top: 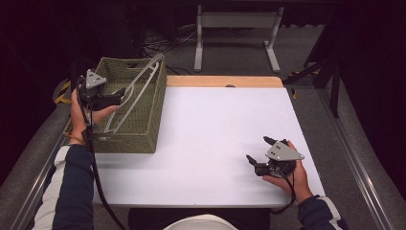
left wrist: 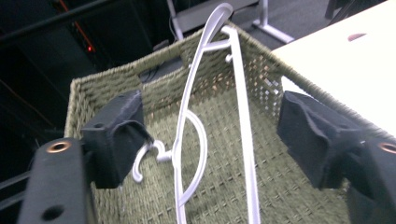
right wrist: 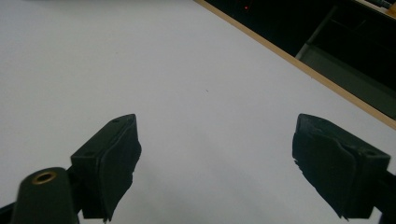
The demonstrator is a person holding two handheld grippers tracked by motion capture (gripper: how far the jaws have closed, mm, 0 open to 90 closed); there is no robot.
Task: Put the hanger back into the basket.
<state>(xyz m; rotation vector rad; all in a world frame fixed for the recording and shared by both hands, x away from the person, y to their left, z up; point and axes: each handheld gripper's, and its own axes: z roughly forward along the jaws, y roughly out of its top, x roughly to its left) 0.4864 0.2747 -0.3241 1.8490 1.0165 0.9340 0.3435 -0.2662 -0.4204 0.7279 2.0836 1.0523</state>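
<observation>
Leaning against the far rim of the green woven rectangular basket [top: 143, 125], the white plastic hanger [top: 139, 91] lies free between the wide-spread jaws of the left gripper [left wrist: 210, 140]; the right gripper [top: 262, 152] hovers wide-jawed over the bare white tabletop [top: 215, 129].

Both arms in navy sleeves w/ white panels, left sleeve [top: 72, 187] & right sleeve [top: 320, 211]. Left gripper [top: 125, 92] & right gripper [top: 258, 152]: black bodies, grey 3-cornered top plates, black cables, brass-looking screw holes, prob. rubber pads [right wrist: 119, 163].
</observation>
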